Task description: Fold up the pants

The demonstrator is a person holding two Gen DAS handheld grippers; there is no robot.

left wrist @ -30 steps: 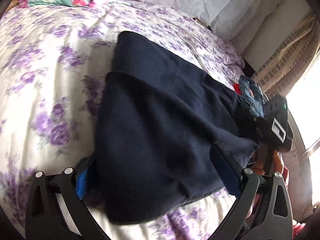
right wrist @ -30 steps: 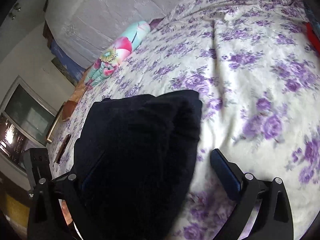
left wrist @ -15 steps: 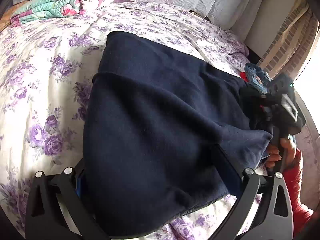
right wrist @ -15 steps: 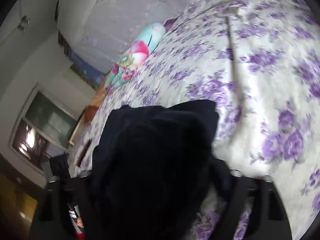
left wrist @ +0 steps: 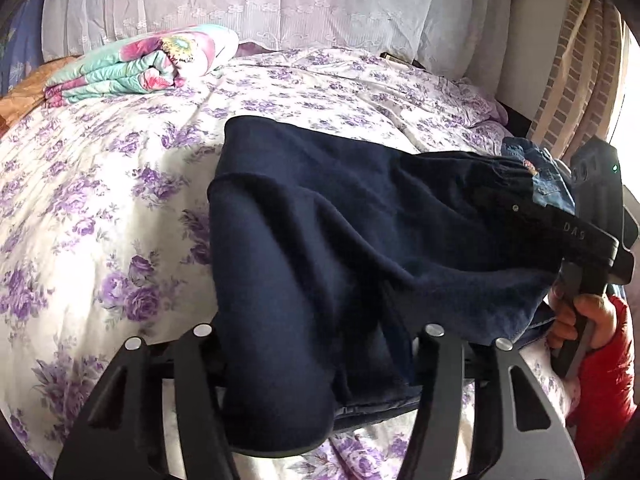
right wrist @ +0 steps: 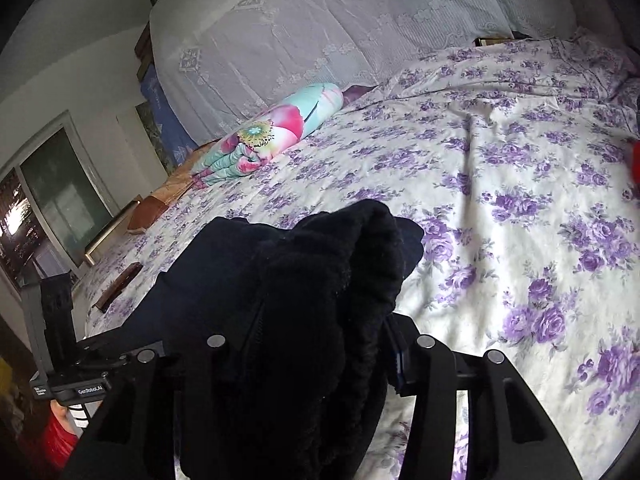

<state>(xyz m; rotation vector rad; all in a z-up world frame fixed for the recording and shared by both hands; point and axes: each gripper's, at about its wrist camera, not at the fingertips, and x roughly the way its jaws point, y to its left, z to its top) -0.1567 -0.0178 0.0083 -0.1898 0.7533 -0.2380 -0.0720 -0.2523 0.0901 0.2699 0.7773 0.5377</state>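
Item: pants (left wrist: 320, 240), navy fleece, thick and limp, near the bed's (left wrist: 100, 220) foot edge. I hold one end bunched in both tongs, left gripper (left wrist: 316, 360) and right gripper (right wrist: 316, 360) each clamped on cloth, lifted so it can fold over the flat half. Bedsheet: floral cotton, wrinkled.

left claw (left wrist: 312, 364): black angular arms, silver round screws
right claw (right wrist: 316, 364): black, blue pad, silver screws
sleeve (left wrist: 608, 368): red
hand (left wrist: 580, 316): bare skin
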